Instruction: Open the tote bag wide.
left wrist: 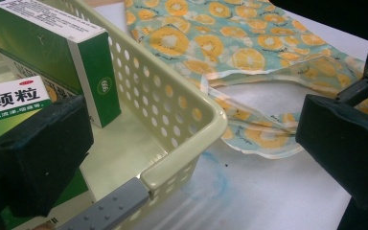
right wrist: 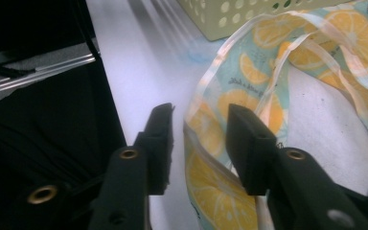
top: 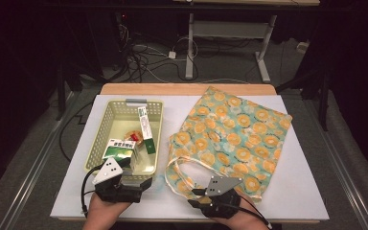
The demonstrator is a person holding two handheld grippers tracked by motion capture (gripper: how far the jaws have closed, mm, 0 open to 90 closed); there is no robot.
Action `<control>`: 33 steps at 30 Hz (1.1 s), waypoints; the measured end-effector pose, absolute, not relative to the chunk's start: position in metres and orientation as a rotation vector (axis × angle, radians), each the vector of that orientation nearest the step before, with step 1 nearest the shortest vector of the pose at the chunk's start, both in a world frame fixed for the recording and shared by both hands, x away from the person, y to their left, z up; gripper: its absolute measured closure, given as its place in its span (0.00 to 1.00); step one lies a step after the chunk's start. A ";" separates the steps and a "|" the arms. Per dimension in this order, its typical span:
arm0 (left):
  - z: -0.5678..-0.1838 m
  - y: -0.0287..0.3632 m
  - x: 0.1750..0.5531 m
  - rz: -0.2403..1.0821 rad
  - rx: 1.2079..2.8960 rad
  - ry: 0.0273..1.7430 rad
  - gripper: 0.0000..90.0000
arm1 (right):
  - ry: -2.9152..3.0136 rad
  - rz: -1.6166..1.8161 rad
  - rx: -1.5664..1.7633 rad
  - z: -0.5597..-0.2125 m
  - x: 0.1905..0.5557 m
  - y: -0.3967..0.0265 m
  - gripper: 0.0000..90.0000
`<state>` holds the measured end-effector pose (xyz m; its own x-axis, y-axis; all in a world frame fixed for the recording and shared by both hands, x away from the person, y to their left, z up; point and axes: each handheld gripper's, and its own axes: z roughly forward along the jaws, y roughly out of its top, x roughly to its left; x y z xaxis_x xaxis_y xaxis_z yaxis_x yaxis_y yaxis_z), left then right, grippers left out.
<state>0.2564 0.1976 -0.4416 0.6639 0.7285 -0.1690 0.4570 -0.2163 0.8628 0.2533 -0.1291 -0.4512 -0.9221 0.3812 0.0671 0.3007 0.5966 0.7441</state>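
Right tool [right wrist: 199, 143] at near tabletop [top: 278, 191] edge, jaws part-open astride the tote bag [top: 235, 139] strap, not yet pinching. Left tool [left wrist: 191, 143] spread wide at basket [top: 155, 143] corner, holding nothing. Medicine boxes [top: 120, 147] lie in basket; packing seems barely begun.

A white worktop [top: 124, 203] stands on a grey floor [top: 33, 143]. Behind it, cables [top: 143, 60] lie near a white desk frame [top: 230, 36]. The room is dark.
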 end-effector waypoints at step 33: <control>-0.443 0.196 0.257 0.330 1.868 0.939 0.00 | 2.286 1.579 0.866 -0.410 0.306 -0.204 1.00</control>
<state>0.2570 0.1957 -0.4427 0.6643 0.7279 -0.1700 0.4611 -0.2201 0.8596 0.3063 -0.2036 -0.4104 -0.7985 0.5857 0.1388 0.3371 0.2442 0.9093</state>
